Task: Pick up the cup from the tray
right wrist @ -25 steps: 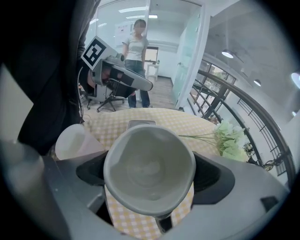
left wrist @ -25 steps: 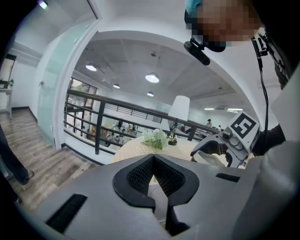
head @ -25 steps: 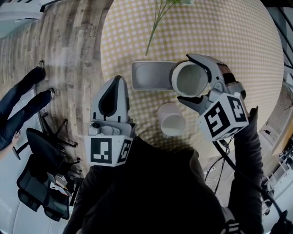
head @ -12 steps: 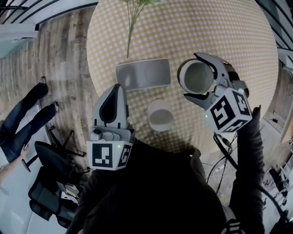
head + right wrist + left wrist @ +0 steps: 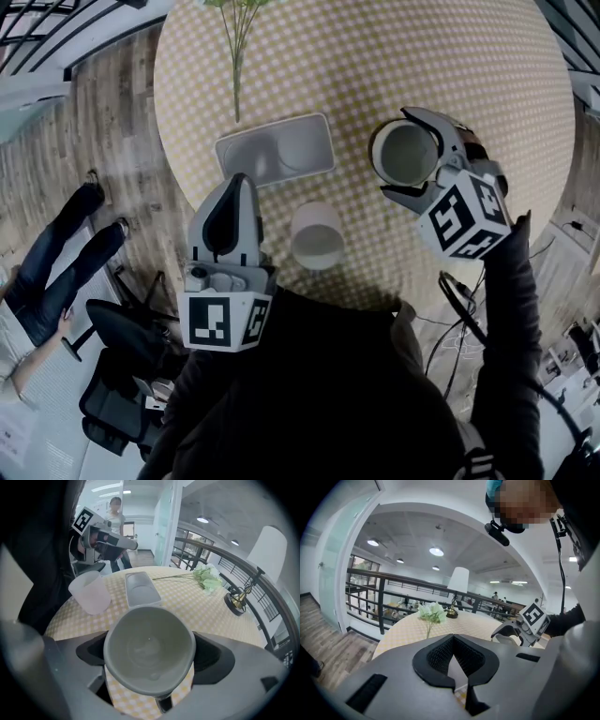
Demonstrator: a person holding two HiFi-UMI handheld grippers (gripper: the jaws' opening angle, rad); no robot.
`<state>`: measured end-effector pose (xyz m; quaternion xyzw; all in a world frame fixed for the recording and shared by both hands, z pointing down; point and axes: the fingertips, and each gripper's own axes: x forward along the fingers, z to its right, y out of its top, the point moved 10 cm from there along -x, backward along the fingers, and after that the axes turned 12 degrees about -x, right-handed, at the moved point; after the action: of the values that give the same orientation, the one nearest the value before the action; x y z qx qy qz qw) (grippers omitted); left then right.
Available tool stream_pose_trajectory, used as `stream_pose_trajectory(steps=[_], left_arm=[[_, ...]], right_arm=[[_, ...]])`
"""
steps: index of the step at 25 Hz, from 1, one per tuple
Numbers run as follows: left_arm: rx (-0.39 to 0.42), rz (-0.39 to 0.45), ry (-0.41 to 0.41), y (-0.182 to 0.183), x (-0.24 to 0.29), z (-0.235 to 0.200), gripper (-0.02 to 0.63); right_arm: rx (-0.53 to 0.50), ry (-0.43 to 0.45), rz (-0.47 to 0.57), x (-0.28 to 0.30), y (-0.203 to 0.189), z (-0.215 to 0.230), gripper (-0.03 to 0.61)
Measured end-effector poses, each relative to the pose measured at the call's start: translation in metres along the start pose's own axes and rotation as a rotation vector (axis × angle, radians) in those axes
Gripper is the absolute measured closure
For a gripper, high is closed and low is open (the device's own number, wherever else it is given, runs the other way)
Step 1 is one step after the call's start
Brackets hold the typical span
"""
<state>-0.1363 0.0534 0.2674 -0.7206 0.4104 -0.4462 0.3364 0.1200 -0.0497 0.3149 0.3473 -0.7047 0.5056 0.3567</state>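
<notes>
A pale grey cup (image 5: 409, 150) hangs over the checked table, right of the grey tray (image 5: 274, 150), which holds nothing. My right gripper (image 5: 401, 157) is shut on the cup, one finger on each side of its wall. In the right gripper view the cup (image 5: 149, 641) fills the space between the jaws, mouth toward the camera and nothing in it, with the tray (image 5: 140, 588) behind it. My left gripper (image 5: 239, 180) hovers at the table's near left edge, shut on nothing. In the left gripper view its pads (image 5: 453, 638) meet.
A translucent plastic cup (image 5: 317, 236) stands on the table near the front edge, between the two grippers. A flower sprig (image 5: 234, 37) lies at the far side, and a small brass ornament (image 5: 236, 599) stands far right. A person (image 5: 115, 515) stands beyond the table.
My right gripper has carried the cup to the right, away from the tray. The left gripper rose a little. The tray and the plastic cup have slid left in the head view.
</notes>
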Motion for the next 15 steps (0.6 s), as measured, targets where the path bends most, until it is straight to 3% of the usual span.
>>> stream_pose_trajectory(steps=[15], left_arm=[[0.007, -0.025, 0.006, -0.007, 0.009, 0.000, 0.607]], right_arm=[[0.008, 0.001, -0.001, 0.020, -0.019, -0.006, 0.104]])
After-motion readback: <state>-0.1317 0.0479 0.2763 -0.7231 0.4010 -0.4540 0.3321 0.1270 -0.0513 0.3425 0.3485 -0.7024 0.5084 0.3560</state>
